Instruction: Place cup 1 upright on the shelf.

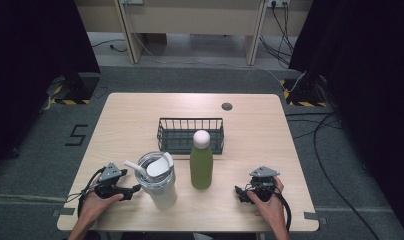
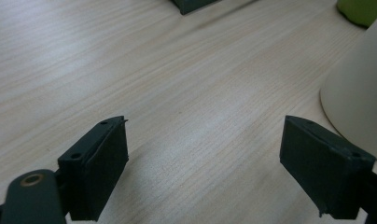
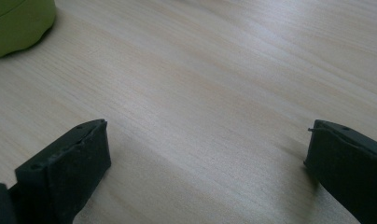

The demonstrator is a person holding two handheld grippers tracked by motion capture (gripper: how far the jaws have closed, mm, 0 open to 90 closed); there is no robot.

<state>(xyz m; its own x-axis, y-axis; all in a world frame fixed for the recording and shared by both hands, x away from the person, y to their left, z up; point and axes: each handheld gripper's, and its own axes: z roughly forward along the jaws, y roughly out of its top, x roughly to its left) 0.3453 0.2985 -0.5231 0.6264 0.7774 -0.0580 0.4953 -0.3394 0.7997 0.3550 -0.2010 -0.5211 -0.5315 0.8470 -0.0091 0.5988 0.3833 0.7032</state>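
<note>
A cream tumbler (image 1: 159, 181) with a clear lid and a white straw stands near the table's front. To its right stands a green bottle (image 1: 201, 163) with a white cap. Behind both sits a dark wire basket (image 1: 190, 135). My left gripper (image 1: 132, 190) rests on the table just left of the tumbler, open, with bare wood between its jaws; the tumbler's base (image 2: 359, 98) shows at the right of the left gripper view. My right gripper (image 1: 240, 192) rests right of the bottle, open and holding nothing. The bottle's base (image 3: 18, 25) shows at the upper left of the right gripper view.
The light wooden table (image 1: 130, 115) has a small round grommet (image 1: 227, 106) near its far edge. Cables and dark curtains lie on the floor around it. A corner of the basket (image 2: 193, 4) shows at the top of the left gripper view.
</note>
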